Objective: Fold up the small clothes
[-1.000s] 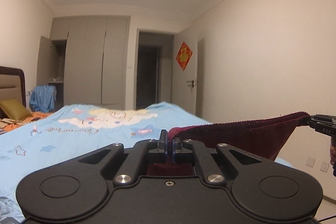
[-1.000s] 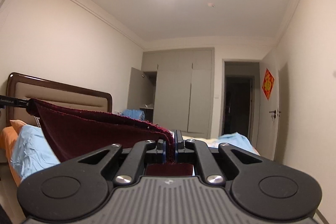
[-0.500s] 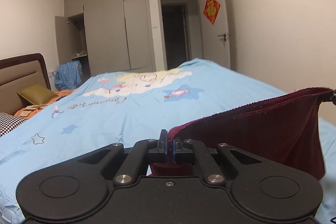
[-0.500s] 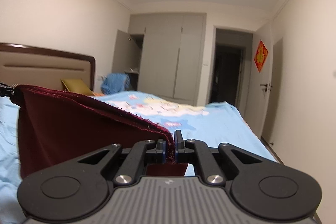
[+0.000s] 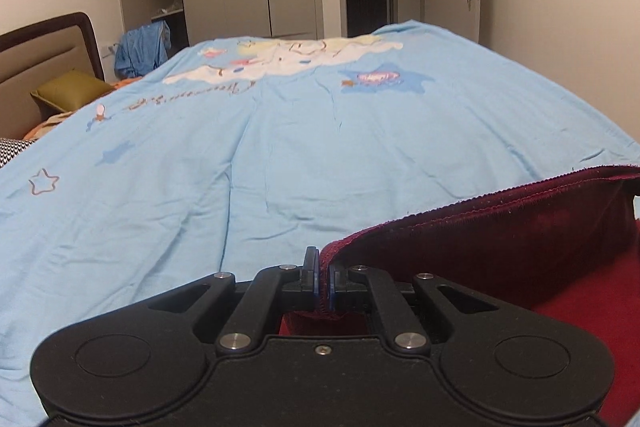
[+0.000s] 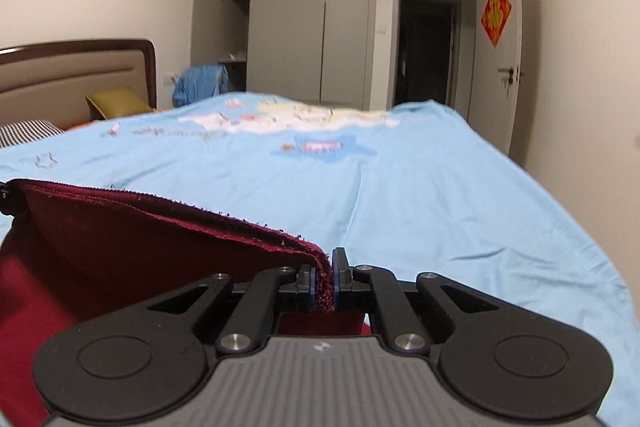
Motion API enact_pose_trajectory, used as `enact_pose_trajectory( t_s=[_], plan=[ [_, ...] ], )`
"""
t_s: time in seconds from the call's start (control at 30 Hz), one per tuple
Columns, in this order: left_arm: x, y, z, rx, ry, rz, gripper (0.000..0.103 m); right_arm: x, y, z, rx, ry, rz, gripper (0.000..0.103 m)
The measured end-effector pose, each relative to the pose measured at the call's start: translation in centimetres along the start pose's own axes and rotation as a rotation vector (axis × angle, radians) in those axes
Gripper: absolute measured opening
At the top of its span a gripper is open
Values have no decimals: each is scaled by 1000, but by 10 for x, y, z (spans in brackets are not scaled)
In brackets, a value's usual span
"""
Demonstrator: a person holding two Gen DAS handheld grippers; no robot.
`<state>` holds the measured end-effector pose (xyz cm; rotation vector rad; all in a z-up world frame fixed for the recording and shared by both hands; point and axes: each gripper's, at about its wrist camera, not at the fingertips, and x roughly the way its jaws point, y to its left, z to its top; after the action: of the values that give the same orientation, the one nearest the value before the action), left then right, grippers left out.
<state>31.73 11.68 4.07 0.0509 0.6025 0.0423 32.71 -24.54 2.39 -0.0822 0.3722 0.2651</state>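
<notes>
While pinched, maroon cloth (image 5: 500, 239) spans claws — taut

The left gripper (image 5: 321, 273) points forward and somewhat downward, its 2 black fingers (image 5: 310, 273) drawn nearly together, pinching a hem of dark red cloth (image 5: 500, 235) between the blue pads. The right gripper (image 6: 324, 275) points forward with a shallower downward tilt; its 2 fingers (image 6: 341, 273) are likewise clamped on the opposite end of the same cloth, a thick fold filling the narrow gap. Both sit level, without visible roll. No hand or sleeve shows.
</notes>
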Motion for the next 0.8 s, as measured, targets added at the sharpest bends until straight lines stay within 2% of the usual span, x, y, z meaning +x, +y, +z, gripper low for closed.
enact_pose_trajectory(
  t_s=[0.13, 0.3, 0.37, 0.4, 0.43, 0.47, 0.5, 0.53, 0.57, 0.6, 0.63, 0.7, 0.8],
  plan=[
    [23, 1, -3, -30, 31, -5, 5, 24, -1, -10, 27, 45, -8, 9],
    [38, 4, -9, -71, 57, -8, 15, 45, -2, -21, 33, 89, -16, 10],
    [40, 3, -11, -74, 63, -8, 23, 50, -2, -24, 36, 102, -15, 11],
    [41, 3, -10, -72, 63, -8, 35, 53, -2, -25, 39, 108, -14, 12],
    [40, 2, -11, -73, 59, -5, 52, 54, -2, -27, 39, 112, -11, 14],
    [39, 2, -11, -73, 54, 0, 61, 56, -1, -28, 37, 116, -10, 18],
    [37, 1, -11, -73, 47, 4, 73, 57, 0, -29, 33, 119, -12, 27],
    [34, 0, -12, -71, 39, 4, 80, 58, 2, -30, 30, 121, -15, 35],
    [32, -1, -12, -69, 31, 5, 82, 58, 2, -31, 27, 121, -21, 52],
    [31, -1, -13, -67, 25, 8, 88, 59, 3, -30, 26, 122, -28, 61],
    [31, -2, -15, -68, 15, 17, 94, 58, 3, -32, 26, 120, -31, 63],
    [33, -4, -19, -68, 5, 40, 97, 59, 4, -32, 25, 122, -40, 75],
    [43, -6, -26, -76, 0, 96, 97, 60, 5, -35, 25, 116, -60, 92]
  ],
)
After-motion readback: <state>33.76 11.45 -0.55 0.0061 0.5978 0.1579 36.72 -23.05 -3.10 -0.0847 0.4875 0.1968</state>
